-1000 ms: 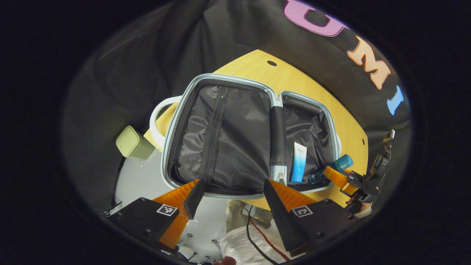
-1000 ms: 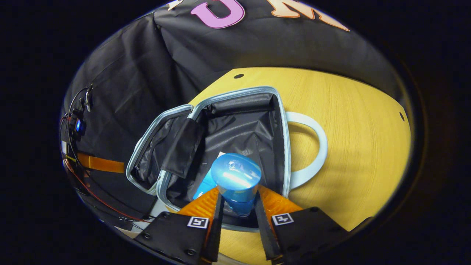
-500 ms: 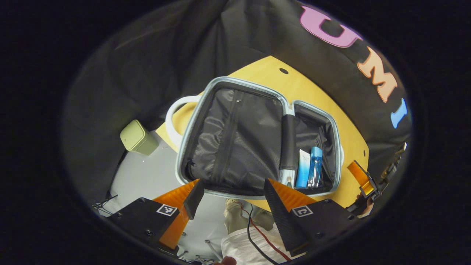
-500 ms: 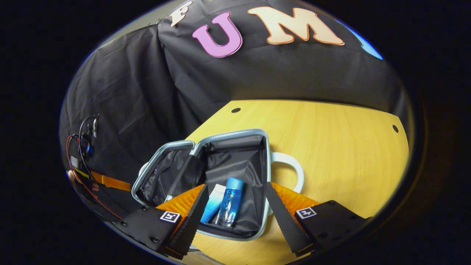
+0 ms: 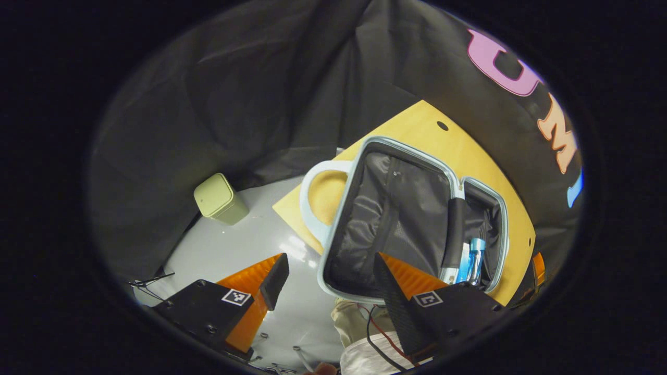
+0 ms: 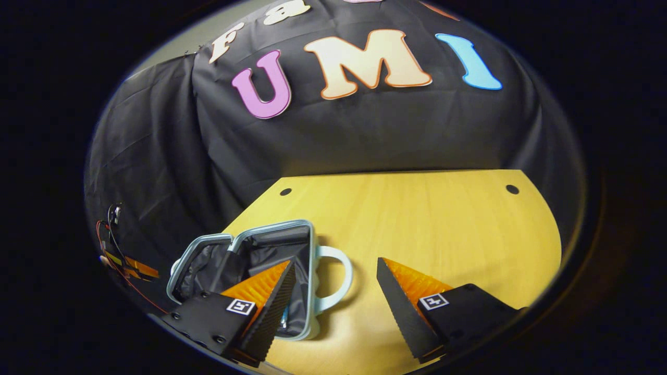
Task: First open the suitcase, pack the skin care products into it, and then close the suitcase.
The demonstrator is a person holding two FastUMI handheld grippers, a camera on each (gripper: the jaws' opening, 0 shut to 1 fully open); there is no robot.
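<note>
Left gripper view, suitcase: the suitcase [image 5: 411, 219] lies splayed open on the yellow table [image 5: 411, 125], ahead and to the right of the left gripper [image 5: 328, 271]; its mesh-lined half sits nearer, the deeper half beyond the central hinge strap.
Left gripper view, products: a white-and-blue tube [image 5: 462, 258] and a blue bottle [image 5: 475, 255] lie side by side in the far half, their long axes running roughly parallel to the hinge.
Left gripper view, handle: the suitcase's white handle [image 5: 312, 198] loops off the near half, overhanging the table's edge.
Left gripper view, gripper: jaws spread wide, nothing between them; the right finger overlaps the near rim of the case, though contact cannot be told.
Left gripper view, surroundings: a pale green bin [image 5: 219, 199] stands on the grey floor [image 5: 245, 245], well apart from the table.
Right gripper view, suitcase: the open suitcase [image 6: 250, 260] sits low and to the left of the right gripper [image 6: 333, 291], partly behind its left finger; a second white handle [image 6: 336, 278] points toward the gap between the fingers.
Right gripper view, gripper: released, jaws wide apart, held above bare tabletop [image 6: 417, 219].
Next move, judged: packing looks done; closing turns on folding one half over the hinge, and the left gripper appears nearer the mesh-lined half's rim.
</note>
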